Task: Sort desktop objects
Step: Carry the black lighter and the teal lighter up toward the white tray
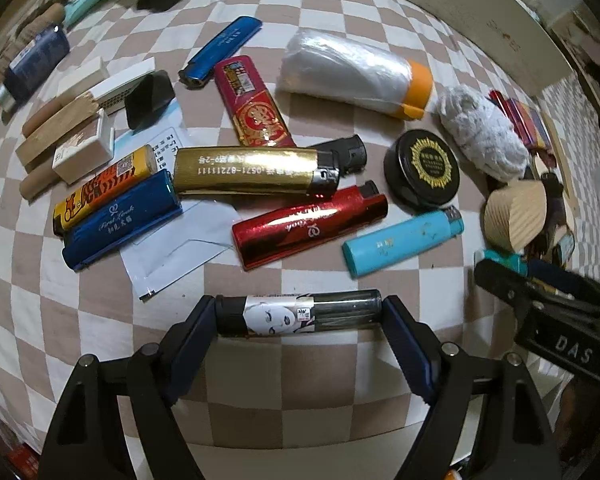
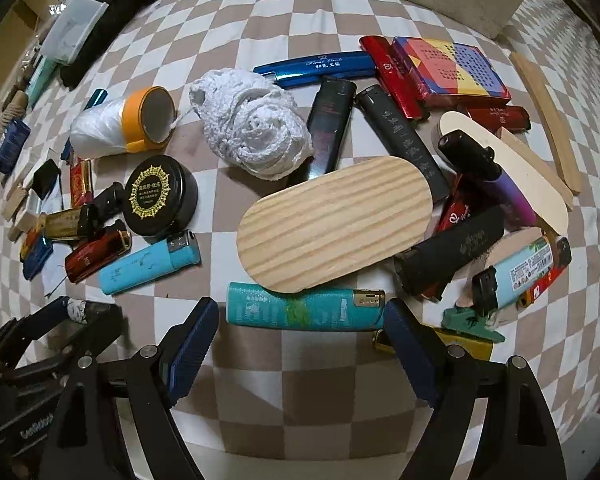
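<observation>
The checkered tablecloth (image 1: pixel 300 408) spreads beneath both tongs. Just beyond the right gripper (image 2: pixel 302 344), the oval wooden board (image 2: pixel 334 224) overlaps a teal lighter (image 2: pixel 304 310), which lies across the gap between the spread, empty jaws. Ahead and left of that board sits a black round tin (image 2: pixel 162 196). The left gripper (image 1: pixel 300 314) clamps a clear lighter with a face label (image 1: pixel 298 314) endwise between its pads, other lighters lying beyond.
</observation>
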Demonstrator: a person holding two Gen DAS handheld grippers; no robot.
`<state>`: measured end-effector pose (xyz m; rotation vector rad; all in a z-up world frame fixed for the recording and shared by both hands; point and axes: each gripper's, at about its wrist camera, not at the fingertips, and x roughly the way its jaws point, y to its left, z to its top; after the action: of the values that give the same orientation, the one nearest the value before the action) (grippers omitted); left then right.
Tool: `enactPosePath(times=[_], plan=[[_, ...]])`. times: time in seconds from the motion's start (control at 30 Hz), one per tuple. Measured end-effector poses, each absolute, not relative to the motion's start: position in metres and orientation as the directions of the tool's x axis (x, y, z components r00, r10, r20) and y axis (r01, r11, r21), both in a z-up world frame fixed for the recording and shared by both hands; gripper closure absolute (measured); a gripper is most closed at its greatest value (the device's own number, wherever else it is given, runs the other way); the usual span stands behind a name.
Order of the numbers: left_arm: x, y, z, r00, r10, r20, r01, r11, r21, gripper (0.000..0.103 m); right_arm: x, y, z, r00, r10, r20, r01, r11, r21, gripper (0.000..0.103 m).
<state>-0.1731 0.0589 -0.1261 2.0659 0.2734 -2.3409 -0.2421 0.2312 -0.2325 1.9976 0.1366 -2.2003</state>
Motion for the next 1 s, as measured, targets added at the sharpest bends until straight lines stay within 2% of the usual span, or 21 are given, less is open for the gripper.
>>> enactPosePath(times=[0.1,0.57,0.7,0.83,0.93,1.0], plan=[[-0.173,0.060,-0.122,-0.127,0.113,-0.985,0.108,-0.986,-0.127,0.020,-0.244,0.232,-0.234,-0.097,-0.047,-0.994,0.215,-0.976,0.025,0.021],[-0.176,0.055,-0.097,-0.135,0.144,-0.980,0.125,-0.979,-0.161,0.020,-0.253,0.259,-0.221,-0.090,-0.156,-0.984,0.253,-0.959,0.129,0.021],[-0.176,0.054,-0.086,-0.154,0.154,-0.976,0.129,-0.976,-0.174,0.020,-0.203,0.217,-0.179,-0.113,-0.180,-0.977,0.244,-0.959,0.148,0.021],[-0.147,0.056,-0.100,-0.188,0.169,-0.967,0.126,-0.973,-0.194,0.020,-0.178,0.195,-0.156,-0.142,-0.209,-0.967,0.233,-0.957,0.173,0.021],[-0.147,-0.006,-0.144,-0.219,0.175,-0.960,0.118,-0.972,-0.204,0.020,-0.168,0.204,-0.136,-0.167,-0.245,-0.955,0.219,-0.954,0.206,0.021],[-0.152,0.003,-0.146,-0.239,0.183,-0.954,0.112,-0.970,-0.214,0.020,-0.175,0.196,-0.133,-0.184,-0.266,-0.946,0.213,-0.951,0.226,0.021]])
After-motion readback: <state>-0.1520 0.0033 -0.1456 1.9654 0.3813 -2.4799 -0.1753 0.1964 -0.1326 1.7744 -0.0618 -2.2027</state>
